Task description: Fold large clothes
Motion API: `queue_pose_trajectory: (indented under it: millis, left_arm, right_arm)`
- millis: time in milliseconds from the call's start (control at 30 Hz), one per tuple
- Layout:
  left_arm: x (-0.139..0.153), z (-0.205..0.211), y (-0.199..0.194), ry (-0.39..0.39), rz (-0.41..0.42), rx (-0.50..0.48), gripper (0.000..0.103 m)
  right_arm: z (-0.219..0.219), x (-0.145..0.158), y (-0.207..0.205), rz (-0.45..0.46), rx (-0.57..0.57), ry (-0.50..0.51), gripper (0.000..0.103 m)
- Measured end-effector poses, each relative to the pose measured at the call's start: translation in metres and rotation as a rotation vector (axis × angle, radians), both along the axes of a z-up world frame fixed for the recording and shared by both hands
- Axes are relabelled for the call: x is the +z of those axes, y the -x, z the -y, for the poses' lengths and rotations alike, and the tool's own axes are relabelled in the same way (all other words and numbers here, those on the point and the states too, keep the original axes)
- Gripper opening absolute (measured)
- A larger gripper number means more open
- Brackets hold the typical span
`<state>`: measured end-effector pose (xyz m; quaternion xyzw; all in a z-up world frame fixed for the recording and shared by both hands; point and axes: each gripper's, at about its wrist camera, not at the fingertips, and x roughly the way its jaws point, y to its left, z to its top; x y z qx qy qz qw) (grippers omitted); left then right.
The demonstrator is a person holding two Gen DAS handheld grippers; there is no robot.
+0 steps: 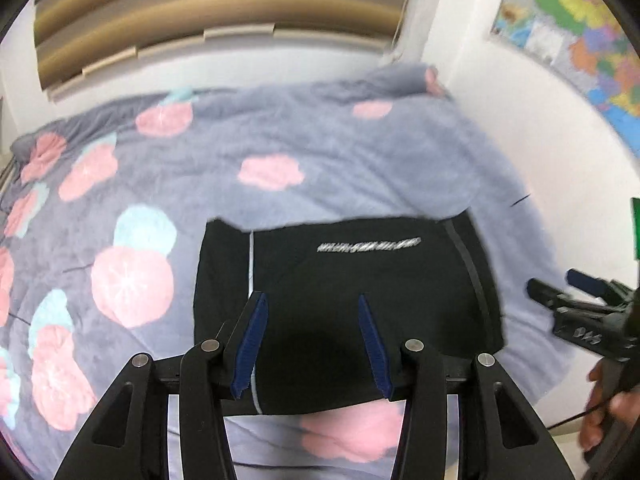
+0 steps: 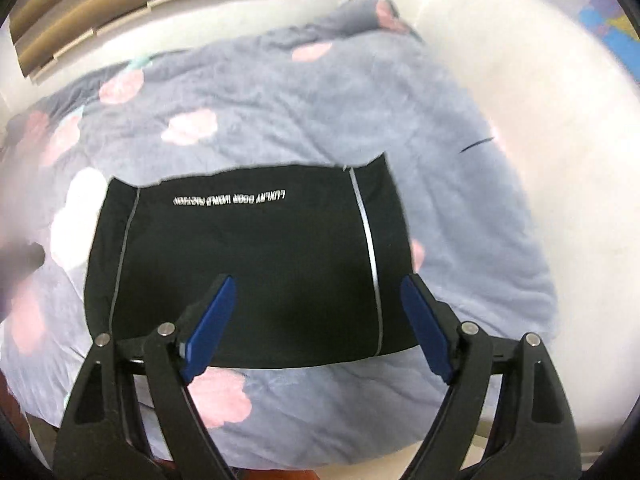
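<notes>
Two tools raised above a bed, both empty. Left tool parted about halfway, blue pads clear of any cloth. Right tool spread wide, nothing between its pads. Folded black garment flat on a grey blanket with pink flowers, white lettering near its 12 o'clock edge, pale stripes at 3 and 9. Right tool also at 3 o'clock in left wrist view, gripped by a hand. Slatted blind at 12, map at 2
</notes>
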<state>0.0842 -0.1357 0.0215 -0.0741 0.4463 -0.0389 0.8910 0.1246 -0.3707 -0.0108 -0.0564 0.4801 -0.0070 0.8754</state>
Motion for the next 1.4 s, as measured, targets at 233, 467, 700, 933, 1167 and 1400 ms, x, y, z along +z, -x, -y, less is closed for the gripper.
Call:
queue_pose_trajectory:
  millis: [233, 467, 700, 933, 1167, 1400]
  left_arm:
    - [0.039, 0.03, 0.028, -0.017, 0.031, 0.003, 0.051]
    - [0.04, 0.04, 0.043, -0.024, 0.027, 0.024, 0.052]
    - [0.032, 0.048, 0.047, -0.026, -0.002, 0.02, 0.052]
    - [0.025, 0.056, 0.047, -0.037, -0.025, -0.001, 0.052]
    - [0.029, 0.061, 0.05, -0.047, -0.007, -0.002, 0.052]
    - [0.027, 0.061, 0.049, -0.058, -0.017, -0.004, 0.052]
  right_arm:
    - [-0.012, 0.029, 0.028, 0.046, -0.005, -0.005, 0.083]
    - [-0.017, 0.036, 0.052, 0.053, -0.002, 0.0, 0.084]
    - [-0.014, 0.032, 0.059, 0.032, -0.025, -0.015, 0.084]
    - [-0.013, 0.031, 0.06, 0.023, -0.023, -0.024, 0.084]
    - [-0.011, 0.032, 0.062, 0.03, -0.026, -0.037, 0.084]
    - [-0.013, 0.033, 0.062, 0.034, -0.024, -0.042, 0.084]
